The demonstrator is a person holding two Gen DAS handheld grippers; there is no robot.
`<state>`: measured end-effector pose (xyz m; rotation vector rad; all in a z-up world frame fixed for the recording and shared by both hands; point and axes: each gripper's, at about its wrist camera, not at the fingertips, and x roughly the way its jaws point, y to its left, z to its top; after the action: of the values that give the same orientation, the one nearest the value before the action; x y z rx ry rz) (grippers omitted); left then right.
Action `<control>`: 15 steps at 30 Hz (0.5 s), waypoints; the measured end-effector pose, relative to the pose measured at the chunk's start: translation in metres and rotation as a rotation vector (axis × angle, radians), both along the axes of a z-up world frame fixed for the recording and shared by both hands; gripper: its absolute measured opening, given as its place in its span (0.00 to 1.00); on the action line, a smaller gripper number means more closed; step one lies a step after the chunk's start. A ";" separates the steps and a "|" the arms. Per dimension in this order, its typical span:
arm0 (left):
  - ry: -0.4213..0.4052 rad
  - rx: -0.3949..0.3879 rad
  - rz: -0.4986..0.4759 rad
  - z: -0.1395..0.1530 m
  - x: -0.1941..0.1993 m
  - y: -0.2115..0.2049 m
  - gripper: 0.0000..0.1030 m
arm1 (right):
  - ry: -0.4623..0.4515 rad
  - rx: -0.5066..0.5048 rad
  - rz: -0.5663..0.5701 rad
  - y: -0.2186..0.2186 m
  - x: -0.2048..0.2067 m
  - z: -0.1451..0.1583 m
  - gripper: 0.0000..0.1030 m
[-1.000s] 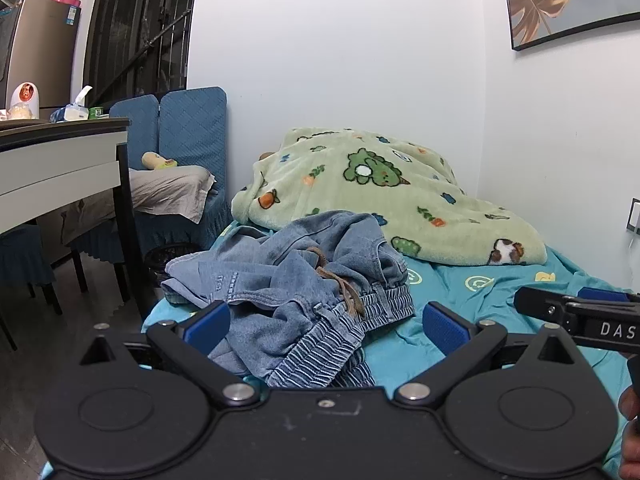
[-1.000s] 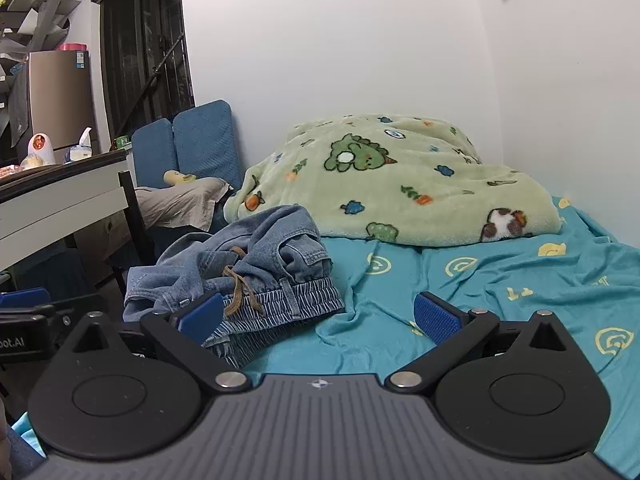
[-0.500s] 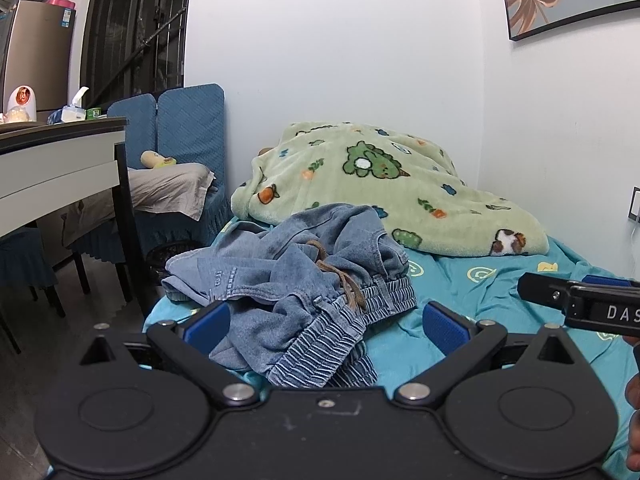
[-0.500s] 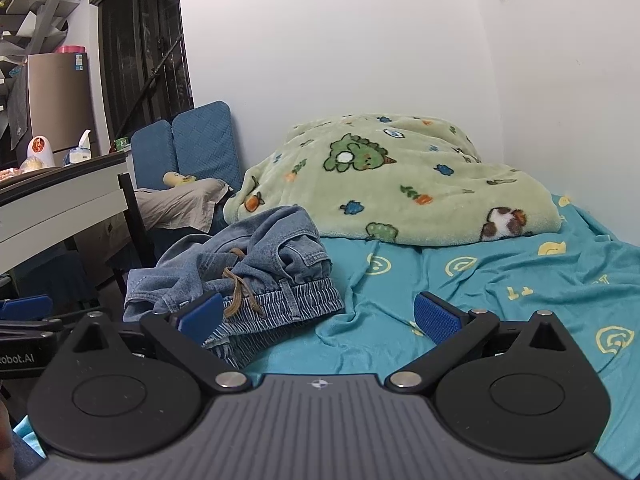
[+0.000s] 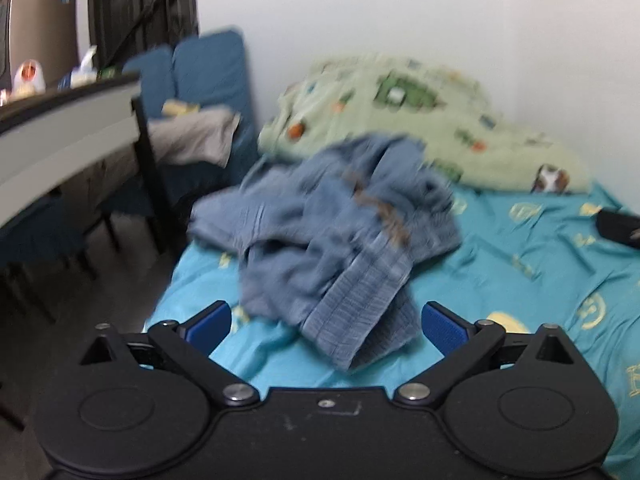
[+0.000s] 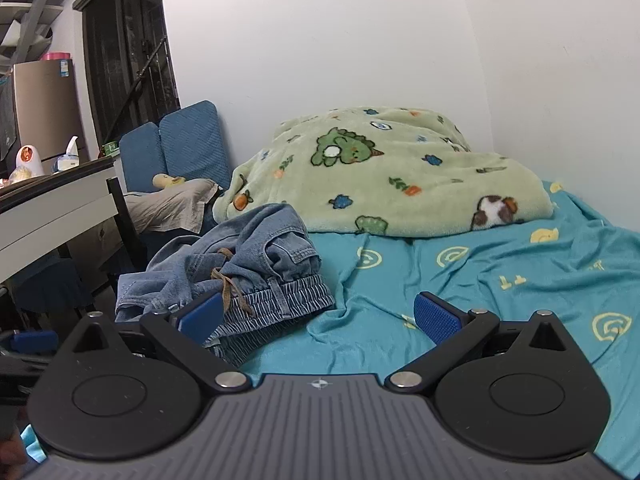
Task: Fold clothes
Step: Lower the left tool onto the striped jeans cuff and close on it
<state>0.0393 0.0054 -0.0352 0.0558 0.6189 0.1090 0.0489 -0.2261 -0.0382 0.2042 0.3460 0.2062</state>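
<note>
left wrist view is blurred, yet the left gripper shows its blue pads spread wide and empty, hanging just short of the crumpled jeans, likely lined up on the ribbed waistband nearest it. the right gripper is spread too, holding nothing, facing bare sheet with the jeans off to its left, probably waiting for a corner to take. the jeans lie heaped near the bed's left edge on the teal sheet, unfolded. behind sits a green cartoon blanket against a white wall; a desk and blue chairs stand beside the bed.
</note>
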 end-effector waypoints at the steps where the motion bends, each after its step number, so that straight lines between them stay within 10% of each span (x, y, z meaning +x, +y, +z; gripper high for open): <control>1: 0.019 0.000 0.001 -0.003 0.004 0.000 0.98 | 0.007 0.003 -0.004 -0.001 0.001 0.000 1.00; 15: 0.215 0.104 0.102 -0.046 0.066 -0.007 0.84 | 0.080 0.053 -0.006 -0.006 0.034 -0.025 0.99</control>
<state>0.1055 -0.0012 -0.0811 0.1377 0.8304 0.2360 0.0828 -0.2325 -0.0627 0.2668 0.4195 0.2015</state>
